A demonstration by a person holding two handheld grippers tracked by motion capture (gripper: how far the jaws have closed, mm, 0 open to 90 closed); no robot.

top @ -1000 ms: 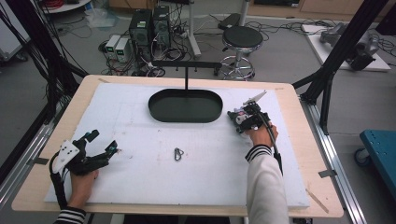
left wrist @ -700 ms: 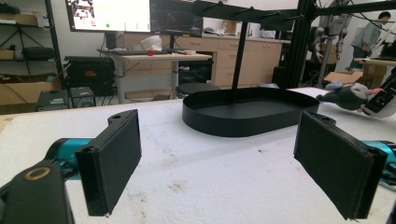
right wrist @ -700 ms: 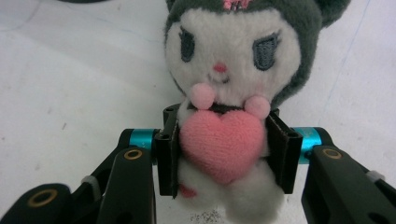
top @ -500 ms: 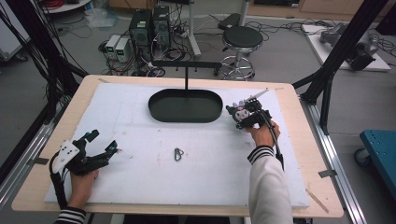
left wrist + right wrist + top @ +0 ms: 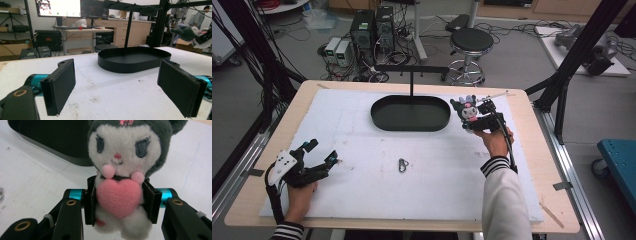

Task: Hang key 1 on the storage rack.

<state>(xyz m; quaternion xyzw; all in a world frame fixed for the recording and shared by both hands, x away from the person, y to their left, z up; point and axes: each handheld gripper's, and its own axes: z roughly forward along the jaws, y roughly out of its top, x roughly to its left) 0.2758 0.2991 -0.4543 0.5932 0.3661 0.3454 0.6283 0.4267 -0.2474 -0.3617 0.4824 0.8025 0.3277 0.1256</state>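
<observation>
The right hand-held gripper (image 5: 471, 119) is clamped on a plush toy (image 5: 465, 108) — a grey-and-white doll hugging a pink heart, with the jaws pressed against its body on either side. In the high view the toy is held above the bench (image 5: 277, 135), just beside the right end of the black oval tray (image 5: 381, 116) and not yet over it. The pick-up looks done; what seems left is carrying the toy over the tray's rim, lowering it and letting go, if the tray is where it goes. The left hand-held gripper (image 5: 323, 159) rests low on the white mat (image 5: 437, 190), well to the left of the tray and nearer the person, its jaws standing wide apart with nothing between them. A small metal carabiner (image 5: 402, 165) lies on the mat in front of the tray, untouched — whether it belongs to the job cannot be told
</observation>
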